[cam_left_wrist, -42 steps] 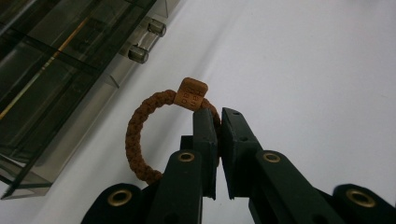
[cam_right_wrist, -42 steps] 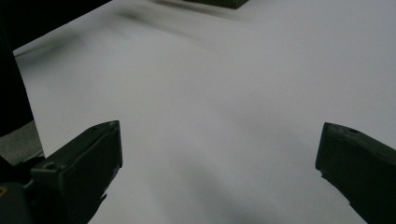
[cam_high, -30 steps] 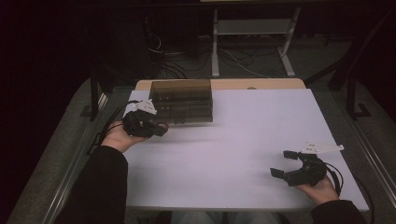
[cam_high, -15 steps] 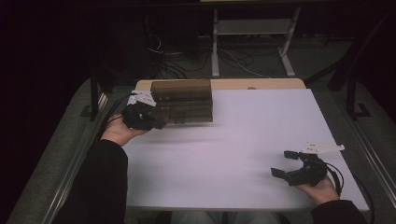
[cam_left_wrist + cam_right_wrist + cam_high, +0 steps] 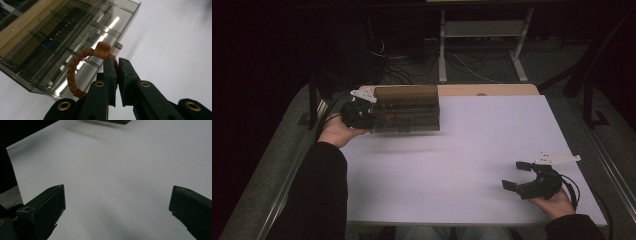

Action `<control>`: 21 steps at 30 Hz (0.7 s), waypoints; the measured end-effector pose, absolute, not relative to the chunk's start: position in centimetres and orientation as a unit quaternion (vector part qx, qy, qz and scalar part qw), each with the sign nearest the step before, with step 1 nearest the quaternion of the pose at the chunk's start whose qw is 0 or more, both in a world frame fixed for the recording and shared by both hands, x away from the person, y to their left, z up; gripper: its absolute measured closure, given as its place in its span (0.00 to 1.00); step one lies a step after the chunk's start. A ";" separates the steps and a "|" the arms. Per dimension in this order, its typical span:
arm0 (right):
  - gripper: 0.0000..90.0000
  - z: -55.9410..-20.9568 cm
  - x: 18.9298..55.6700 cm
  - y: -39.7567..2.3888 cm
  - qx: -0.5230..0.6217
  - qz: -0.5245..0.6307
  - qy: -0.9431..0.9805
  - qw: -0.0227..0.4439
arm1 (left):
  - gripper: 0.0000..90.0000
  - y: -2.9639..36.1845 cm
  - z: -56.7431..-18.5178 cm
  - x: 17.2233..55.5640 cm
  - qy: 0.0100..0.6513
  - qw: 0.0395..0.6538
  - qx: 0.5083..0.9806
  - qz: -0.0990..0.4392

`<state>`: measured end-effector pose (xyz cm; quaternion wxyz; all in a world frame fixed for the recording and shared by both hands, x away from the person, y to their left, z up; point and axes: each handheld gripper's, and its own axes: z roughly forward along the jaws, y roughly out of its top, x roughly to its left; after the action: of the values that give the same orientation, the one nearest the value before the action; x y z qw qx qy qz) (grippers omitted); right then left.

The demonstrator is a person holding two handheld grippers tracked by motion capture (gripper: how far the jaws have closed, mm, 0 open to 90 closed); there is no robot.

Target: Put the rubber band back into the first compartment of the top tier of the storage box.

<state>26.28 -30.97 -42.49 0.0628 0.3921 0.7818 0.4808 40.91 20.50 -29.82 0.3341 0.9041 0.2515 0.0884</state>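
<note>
At the far left of the bench [image 5: 472,150], from the high view: left tongs [image 5: 379,120] right against the left end of a smoky transparent drawer box [image 5: 409,107], hand behind them. Near the front right corner, well apart from the box: right tongs [image 5: 518,175], spread wide, holding nothing, resting low over the white surface.

From the left gripper view: left tongs [image 5: 117,65] pressed together on a brown braided bracelet [image 5: 75,72], pinching its cord just beside the small square tag [image 5: 102,50]. Loop hanging out to the left, in front of the drawer box [image 5: 62,42] with its dividers and a small knob. Whether the bracelet touches the box, cannot tell.

From the right gripper view: right tongs [image 5: 117,202] wide open over bare bench, only a dark edge of the box at the top.

Step in hand, probably: carrying the bracelet to the box for storing. Next move likely needs a drawer pulled open, perhaps by the free right tongs, then lowering the loop into a compartment before releasing.
</note>
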 end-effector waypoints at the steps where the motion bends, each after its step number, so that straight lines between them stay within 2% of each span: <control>1: 0.00 -42.5 26.3 -31.0 0.392 0.482 0.781 0.063 | 0.93 20.6 -29.8 41.1 0.253 0.337 0.903 0.089; 21: 0.00 -42.5 26.2 -31.1 0.394 0.480 0.782 0.061 | 0.93 22.3 -30.6 43.1 0.294 0.365 0.878 0.097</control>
<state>26.24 -31.10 -42.48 0.0609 0.3943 0.7815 0.4796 43.11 22.27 -30.58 0.3650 0.8780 0.2943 0.0968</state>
